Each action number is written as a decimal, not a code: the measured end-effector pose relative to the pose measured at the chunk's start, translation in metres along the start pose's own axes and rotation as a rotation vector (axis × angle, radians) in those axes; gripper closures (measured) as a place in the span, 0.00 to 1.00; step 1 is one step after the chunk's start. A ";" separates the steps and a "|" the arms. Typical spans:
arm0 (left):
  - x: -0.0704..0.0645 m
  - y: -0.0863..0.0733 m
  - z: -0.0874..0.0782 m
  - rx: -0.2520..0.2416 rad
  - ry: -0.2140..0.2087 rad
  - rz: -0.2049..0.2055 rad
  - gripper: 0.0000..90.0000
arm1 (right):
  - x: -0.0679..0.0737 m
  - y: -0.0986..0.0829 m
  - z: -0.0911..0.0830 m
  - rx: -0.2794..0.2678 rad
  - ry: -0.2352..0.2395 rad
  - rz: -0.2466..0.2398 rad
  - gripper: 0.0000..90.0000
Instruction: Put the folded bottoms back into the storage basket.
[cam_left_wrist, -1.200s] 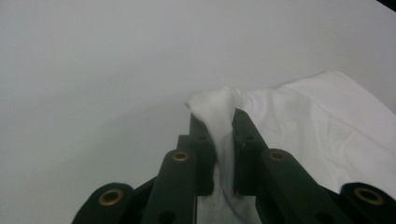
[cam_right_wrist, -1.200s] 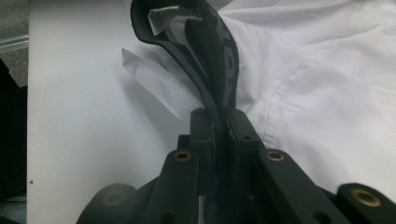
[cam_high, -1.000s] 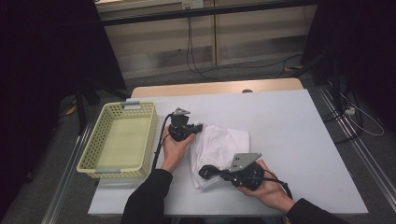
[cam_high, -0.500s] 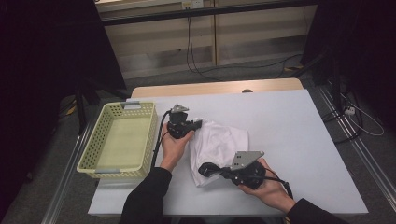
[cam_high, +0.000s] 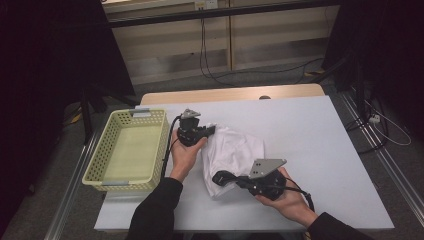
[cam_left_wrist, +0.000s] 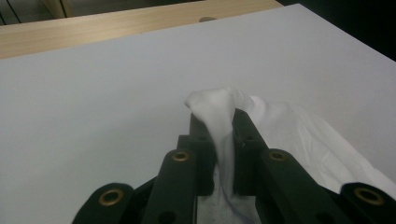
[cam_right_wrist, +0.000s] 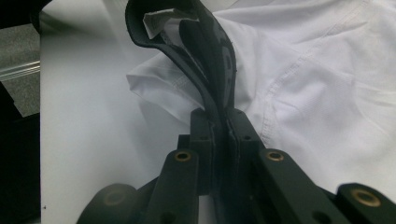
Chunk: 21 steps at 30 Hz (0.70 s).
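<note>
Both grippers are clamped on the white garment, which lies on the table between my hands. My left gripper pinches its far corner; my right gripper grips the black waistband at the near edge. Its long axis runs between them, with the basket just left.

A white rectangular surface with a pale wooden far edge stands on a grey carpeted floor. Beyond it runs a beige panelled wall, where black cables hang to the floor. Dark black curtains flank both sides, and the light is dim.
</note>
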<state>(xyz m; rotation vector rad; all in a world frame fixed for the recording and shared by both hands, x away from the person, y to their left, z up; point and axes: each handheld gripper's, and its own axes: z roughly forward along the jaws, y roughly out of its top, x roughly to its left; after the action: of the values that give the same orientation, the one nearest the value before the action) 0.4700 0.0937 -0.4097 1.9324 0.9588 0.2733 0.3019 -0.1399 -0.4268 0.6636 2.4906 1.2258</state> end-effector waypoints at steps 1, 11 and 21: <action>0.000 0.001 -0.001 -0.002 0.001 0.002 0.91 | 0.000 0.001 0.000 -0.003 0.000 0.002 0.92; 0.000 0.012 -0.010 -0.018 0.012 0.016 0.91 | -0.002 0.010 -0.003 -0.038 -0.009 -0.004 0.92; 0.001 0.023 -0.018 -0.034 0.023 0.021 0.91 | -0.002 0.020 -0.009 -0.069 -0.021 -0.007 0.92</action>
<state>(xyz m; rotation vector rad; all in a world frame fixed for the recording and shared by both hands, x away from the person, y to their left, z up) 0.4730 0.1003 -0.3809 1.9132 0.9431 0.3222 0.3056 -0.1365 -0.4056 0.6458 2.4203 1.2891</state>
